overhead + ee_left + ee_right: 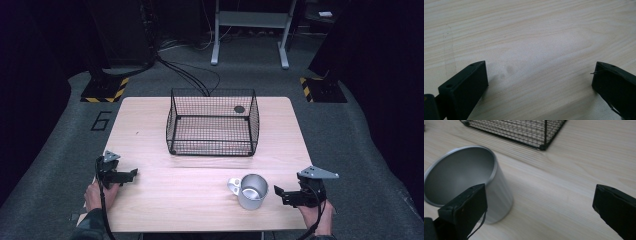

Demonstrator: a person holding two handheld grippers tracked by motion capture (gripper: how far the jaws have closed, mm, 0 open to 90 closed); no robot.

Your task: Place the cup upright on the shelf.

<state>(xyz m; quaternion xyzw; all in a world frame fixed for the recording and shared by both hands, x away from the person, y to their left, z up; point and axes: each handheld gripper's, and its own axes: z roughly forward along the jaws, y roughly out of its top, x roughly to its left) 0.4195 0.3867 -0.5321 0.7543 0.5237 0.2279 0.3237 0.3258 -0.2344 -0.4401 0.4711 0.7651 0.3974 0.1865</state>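
Observation:
A silver metal mug (251, 190) stands upright on the wooden table (200, 165) near the front right, its handle toward the left. My right gripper (280, 194) sits just right of it, open, with nothing between its jaws. In the right gripper view the mug (469, 177) stands at the left, behind the left jaw, and its inside looks empty. My left gripper (131, 174) rests near the table's front left edge, open and empty. A black wire basket (213, 122) stands at the table's middle back; a small dark disc (239, 109) shows at its back right.
The basket's corner (541, 145) shows at the top of the right gripper view. Bare wood (536, 45) lies under the left gripper. Beyond the table, cables (190, 75) run over the grey floor toward a metal stand (250, 30).

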